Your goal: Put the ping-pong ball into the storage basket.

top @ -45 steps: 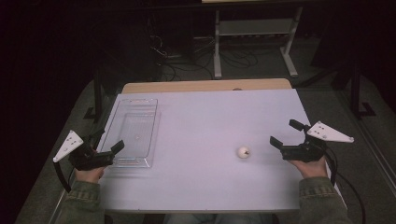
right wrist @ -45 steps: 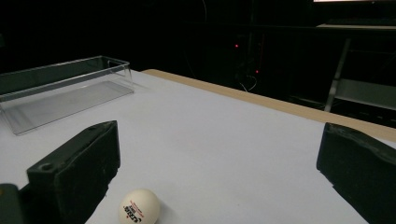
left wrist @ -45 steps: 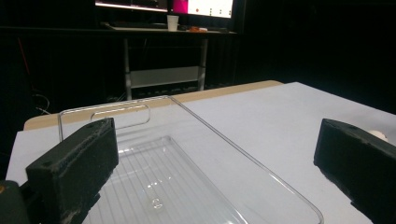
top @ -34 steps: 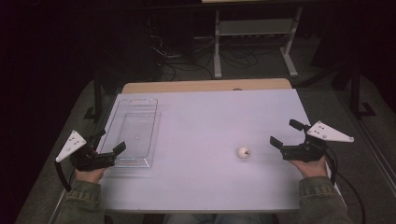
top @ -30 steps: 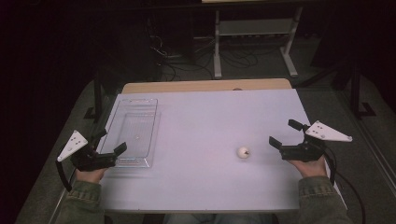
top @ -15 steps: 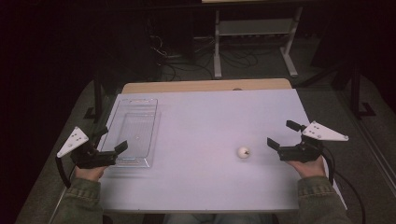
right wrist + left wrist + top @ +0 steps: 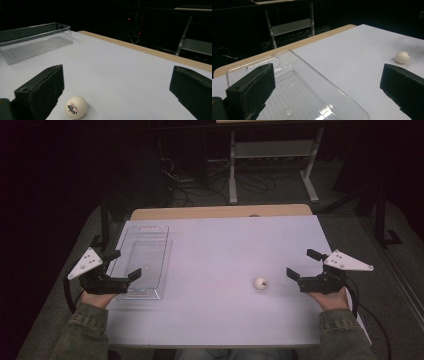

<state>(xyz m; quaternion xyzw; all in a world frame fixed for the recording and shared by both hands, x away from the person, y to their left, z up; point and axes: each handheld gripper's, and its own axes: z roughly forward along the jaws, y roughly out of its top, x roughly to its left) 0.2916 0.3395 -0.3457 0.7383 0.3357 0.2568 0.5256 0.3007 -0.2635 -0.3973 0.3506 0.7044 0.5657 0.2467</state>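
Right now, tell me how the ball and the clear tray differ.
The ball is small, round, white and opaque, with a printed mark; the clear tray is long, rectangular, see-through and far larger. The ball lies near the right gripper, just ahead of its open jaws; the tray lies at the table's left side, by the left gripper. Both rest on the white table, untouched, and the tray holds nothing.

1. My jaws look like matt black rubbery foam, pitted at the edges.
2. The ball (image 7: 75, 107) is smooth white plastic with a soft sheen and small printed lettering.
3. The tray (image 7: 297, 87) is clear, glossy plastic — ribbed on its floor, catching glare.
4. The table (image 7: 235, 245) has a smooth, matt pale top; its far edge shows bare light wood.
5. My sleeves (image 7: 82, 332) are coarse olive cloth — matt.
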